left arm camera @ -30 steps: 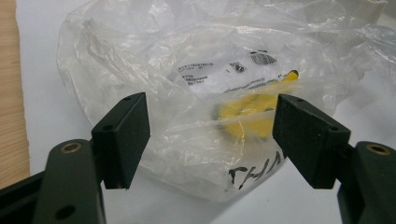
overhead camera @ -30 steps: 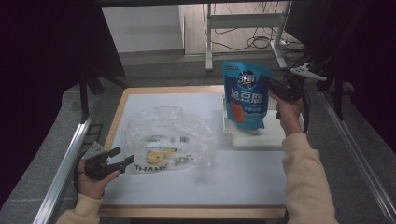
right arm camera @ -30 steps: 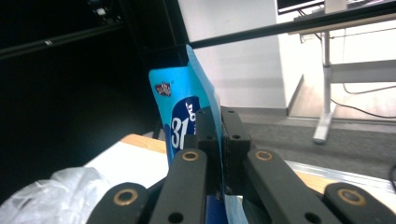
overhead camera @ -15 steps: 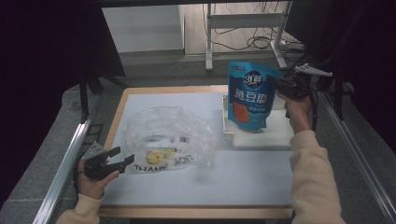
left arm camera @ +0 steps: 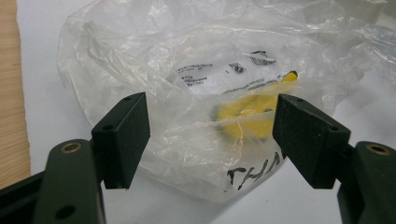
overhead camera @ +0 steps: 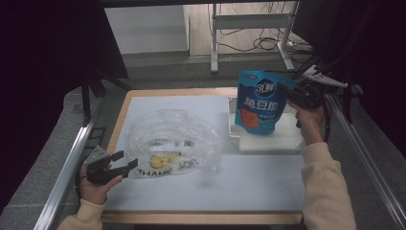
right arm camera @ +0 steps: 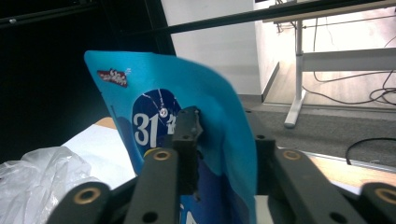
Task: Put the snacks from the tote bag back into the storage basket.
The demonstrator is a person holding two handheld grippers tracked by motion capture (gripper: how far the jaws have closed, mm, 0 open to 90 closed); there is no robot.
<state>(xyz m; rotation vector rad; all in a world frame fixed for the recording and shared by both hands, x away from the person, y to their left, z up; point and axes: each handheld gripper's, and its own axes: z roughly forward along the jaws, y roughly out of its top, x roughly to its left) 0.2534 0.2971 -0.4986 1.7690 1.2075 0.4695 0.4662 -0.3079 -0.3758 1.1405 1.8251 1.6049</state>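
My right gripper (overhead camera: 293, 92) is up at the top corner of the blue snack pouch (overhead camera: 258, 101), which stands upright in the white tray (overhead camera: 268, 140). The right gripper view shows the pouch's (right arm camera: 187, 140) upper edge running between the two jaws, and they have just been opening around it; the near pad (right arm camera: 187, 135) sits very close against the printed face, but a gap shows on the far side, so I read this as a loosening hold, not a clamp. Judgement: the pouch is stood on its base in the tray so it stays put once let go, and I keep the jaws straddling its top to catch any tilt. It leans a little away from the gripper toward the middle of the table, so it could tip when I draw clear. My left gripper (overhead camera: 117, 164) waits low at the near edge of the table (overhead camera: 201, 196), jaws wide apart with nothing between them. Just ahead of its pads lies the crumpled clear plastic bag (left arm camera: 201, 88), with a yellow item (left arm camera: 247, 112) inside and black lettering on the film nearest the jaws. Judgement: I park this gripper facing the bag's near side so it can pinch the film and hold the mouth steady for the pouch. The bag lies well apart from the right gripper, off to its left across the white mat (overhead camera: 249, 177).
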